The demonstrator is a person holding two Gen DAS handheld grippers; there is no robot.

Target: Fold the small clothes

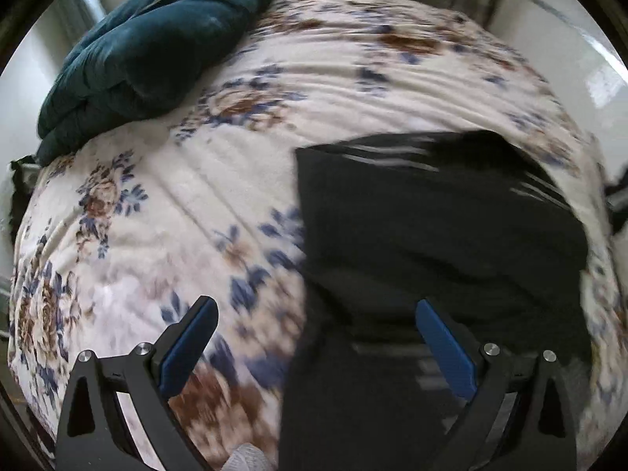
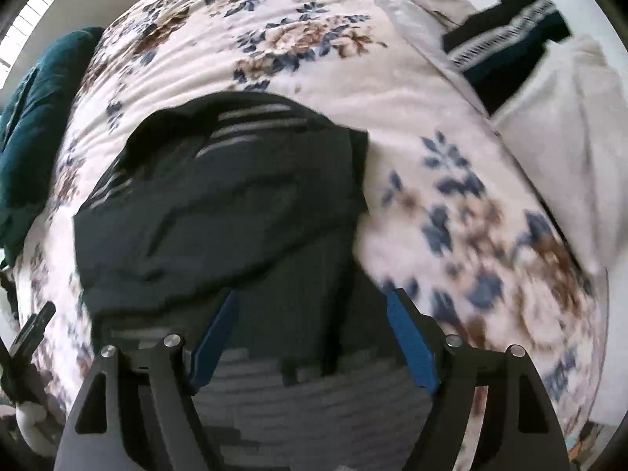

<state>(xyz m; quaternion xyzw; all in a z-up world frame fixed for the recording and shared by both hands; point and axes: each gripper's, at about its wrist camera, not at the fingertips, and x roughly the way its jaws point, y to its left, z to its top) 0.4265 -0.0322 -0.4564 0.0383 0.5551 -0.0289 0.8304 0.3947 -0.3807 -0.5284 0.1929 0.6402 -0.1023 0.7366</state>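
A dark garment with thin white stripes [image 1: 431, 235] lies rumpled on the floral bedspread [image 1: 196, 196]. My left gripper [image 1: 316, 314] is open just above the garment's left edge, its right finger over the cloth and its left finger over the bedspread. In the right wrist view the same garment [image 2: 219, 204] fills the middle. My right gripper [image 2: 312, 302] is open over the garment's near part, with nothing between the blue pads. Both views are motion-blurred.
A teal cushion [image 1: 149, 51] sits at the far left of the bed, and it also shows in the right wrist view [image 2: 31, 125]. A dark patterned cloth [image 2: 506, 51] and a pale fabric [image 2: 569, 149] lie at the right. The left gripper [image 2: 27, 337] shows at the left edge.
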